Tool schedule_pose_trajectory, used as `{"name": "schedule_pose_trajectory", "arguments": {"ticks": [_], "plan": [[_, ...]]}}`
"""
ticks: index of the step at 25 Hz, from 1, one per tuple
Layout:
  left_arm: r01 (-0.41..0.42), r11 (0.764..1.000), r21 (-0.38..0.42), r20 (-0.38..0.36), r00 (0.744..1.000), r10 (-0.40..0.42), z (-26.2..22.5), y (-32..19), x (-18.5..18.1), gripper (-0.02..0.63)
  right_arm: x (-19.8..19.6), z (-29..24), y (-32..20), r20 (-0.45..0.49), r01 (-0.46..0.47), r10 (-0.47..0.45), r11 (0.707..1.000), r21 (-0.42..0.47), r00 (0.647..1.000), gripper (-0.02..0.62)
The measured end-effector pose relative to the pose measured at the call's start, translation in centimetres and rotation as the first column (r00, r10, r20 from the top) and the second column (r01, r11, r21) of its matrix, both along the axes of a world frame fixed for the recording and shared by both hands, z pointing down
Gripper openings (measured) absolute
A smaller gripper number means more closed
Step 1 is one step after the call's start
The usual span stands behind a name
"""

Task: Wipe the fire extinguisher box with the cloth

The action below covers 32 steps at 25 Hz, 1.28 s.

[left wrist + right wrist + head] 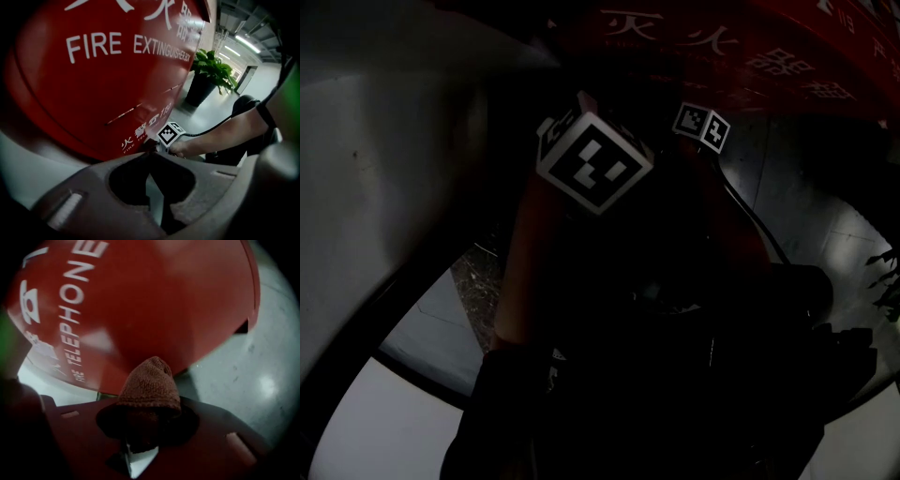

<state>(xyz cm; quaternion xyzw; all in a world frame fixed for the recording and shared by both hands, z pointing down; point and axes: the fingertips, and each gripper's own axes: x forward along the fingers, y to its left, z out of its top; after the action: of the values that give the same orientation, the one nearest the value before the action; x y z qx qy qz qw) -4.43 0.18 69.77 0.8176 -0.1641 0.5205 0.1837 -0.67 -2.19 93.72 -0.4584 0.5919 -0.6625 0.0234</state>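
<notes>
The red fire extinguisher box with white lettering fills the left gripper view, and its front looms close in the right gripper view. My right gripper is shut on a brown-red knitted cloth, which bunches up in a cone toward the box's lower edge. I cannot tell whether they touch. My left gripper is shut with nothing in it, a short way from the box front. From there I see the right gripper's marker cube and the hand low by the box. The head view is very dark.
A potted plant stands on the grey floor beyond the box. Grey floor also lies right of the box. Both marker cubes show below the box's top.
</notes>
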Motion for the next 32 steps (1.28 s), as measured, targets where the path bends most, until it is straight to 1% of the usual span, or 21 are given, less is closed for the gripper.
{"name": "schedule_pose_trajectory", "arguments": {"ticks": [2, 4, 6, 9, 12, 14, 16, 19, 22, 26, 32], "plan": [[-0.022, 1.000, 0.008, 0.042, 0.999, 0.021, 0.9, 0.1, 0.0, 0.003, 0.5, 0.8, -0.1, -0.011, -0.026, 0.026, 1.000, -0.008, 1.000, 0.123], [-0.036, 0.999, -0.002, 0.090, 0.995, 0.036, 1.7, 0.1, -0.6, 0.003, 0.5, 0.8, -0.6, -0.014, -0.030, 0.030, 1.000, -0.002, 0.999, 0.123], [-0.033, 0.999, -0.015, 0.105, 0.994, 0.034, 1.9, 0.3, -1.1, 0.003, 0.2, 0.6, -1.1, -0.020, -0.013, 0.013, 1.000, -0.002, 1.000, 0.123], [-0.030, 0.999, -0.019, 0.090, 0.995, 0.031, 1.8, 0.4, -1.0, 0.003, -0.1, -0.1, -1.6, -0.007, -0.004, 0.004, 1.000, 0.014, 1.000, 0.123], [-0.042, 0.999, -0.028, 0.085, 0.995, 0.044, 1.7, 0.8, -1.0, 0.003, 0.1, -0.3, -1.5, 0.010, -0.047, 0.047, 0.999, 0.000, 0.999, 0.123], [-0.045, 0.999, -0.018, 0.074, 0.996, 0.047, 1.5, 0.8, -0.8, 0.003, 0.4, -0.8, -1.6, 0.008, -0.057, 0.057, 0.998, 0.002, 0.998, 0.123], [-0.044, 0.999, -0.008, 0.064, 0.997, 0.044, 1.4, 0.5, -0.8, 0.003, 0.5, -2.1, -1.8, 0.010, -0.049, 0.049, 0.998, 0.026, 0.999, 0.121], [-0.045, 0.999, -0.013, 0.066, 0.997, 0.046, 1.5, 0.5, -1.1, 0.003, 0.1, -4.5, -2.1, 0.032, -0.037, 0.035, 0.998, 0.056, 0.999, 0.121], [-0.045, 0.999, -0.008, 0.064, 0.997, 0.045, 1.2, 0.4, -1.1, 0.003, 0.2, -6.1, -1.9, 0.038, -0.034, 0.032, 0.998, 0.061, 0.999, 0.123], [-0.080, 0.997, 0.001, 0.063, 0.995, 0.080, 0.9, 0.3, -0.7, 0.003, 0.4, -7.8, -2.1, 0.035, -0.027, 0.024, 0.997, 0.075, 0.999, 0.121], [-0.077, 0.997, -0.012, 0.061, 0.995, 0.078, 0.9, -0.4, -1.1, 0.003, 0.3, -11.1, -2.1, 0.053, -0.022, 0.017, 0.995, 0.095, 0.998, 0.121]]}}
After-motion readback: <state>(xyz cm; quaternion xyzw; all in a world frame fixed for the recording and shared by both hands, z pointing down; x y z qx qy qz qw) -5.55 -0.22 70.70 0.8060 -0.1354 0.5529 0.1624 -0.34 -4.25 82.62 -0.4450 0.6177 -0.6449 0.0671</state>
